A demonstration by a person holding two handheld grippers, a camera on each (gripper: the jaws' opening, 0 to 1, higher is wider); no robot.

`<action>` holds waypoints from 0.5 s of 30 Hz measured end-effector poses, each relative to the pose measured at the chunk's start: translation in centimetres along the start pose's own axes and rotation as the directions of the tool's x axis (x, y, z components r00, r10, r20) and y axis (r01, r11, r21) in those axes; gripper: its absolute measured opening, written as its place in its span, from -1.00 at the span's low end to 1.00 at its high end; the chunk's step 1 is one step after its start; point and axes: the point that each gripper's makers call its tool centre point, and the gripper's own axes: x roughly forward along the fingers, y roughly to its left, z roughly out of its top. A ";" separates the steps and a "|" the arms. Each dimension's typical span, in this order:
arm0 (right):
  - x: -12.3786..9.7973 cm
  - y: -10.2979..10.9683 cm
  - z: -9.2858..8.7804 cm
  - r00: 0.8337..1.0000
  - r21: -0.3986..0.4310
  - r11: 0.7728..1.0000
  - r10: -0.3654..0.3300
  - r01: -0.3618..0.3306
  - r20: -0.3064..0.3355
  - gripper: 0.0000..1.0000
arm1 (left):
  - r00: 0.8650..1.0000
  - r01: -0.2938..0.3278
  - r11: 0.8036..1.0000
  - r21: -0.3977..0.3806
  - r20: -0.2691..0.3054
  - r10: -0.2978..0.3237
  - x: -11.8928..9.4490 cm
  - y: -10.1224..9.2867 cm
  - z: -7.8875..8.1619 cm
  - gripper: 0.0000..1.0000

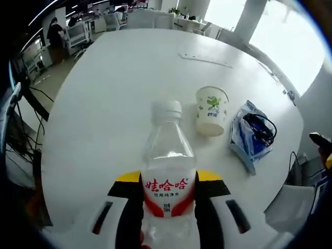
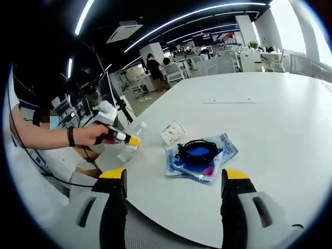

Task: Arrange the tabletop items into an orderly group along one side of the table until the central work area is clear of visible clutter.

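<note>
1. Your left gripper (image 1: 168, 202) pinches the bottle (image 1: 167, 171) at its label, upright over the tabletop's (image 1: 119, 83) near edge.
2. Your right gripper (image 2: 172, 179) hangs spread, holding nothing, off that edge.
3. Further in, the cup (image 1: 211, 110) lies tipped just beside the blue bag (image 1: 252, 136) with its black cable (image 2: 197, 150).
4. A ruler (image 1: 206, 59) lies well beyond, mid-table.

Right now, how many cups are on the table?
1. The paper cup sits on the white table between the water bottle held by the left gripper and the blue bag.
</note>
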 end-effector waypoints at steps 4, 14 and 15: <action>0.0 0.1 0.1 1.000 -0.001 1.000 0.005 -0.005 0.007 0.47 | 0.999 -0.032 0.999 0.000 0.028 0.032 -0.9 0.4 0.7 -0.27; -0.2 -0.1 0.6 1.000 -0.006 1.000 0.006 -0.006 0.019 0.46 | 0.995 -0.057 0.998 0.011 0.077 0.056 -1.9 0.5 2.2 -0.28; -0.2 -0.1 0.6 1.000 -0.006 1.000 0.006 -0.006 0.019 0.46 | 0.995 -0.059 0.998 0.012 0.079 0.057 -2.0 0.5 2.3 -0.28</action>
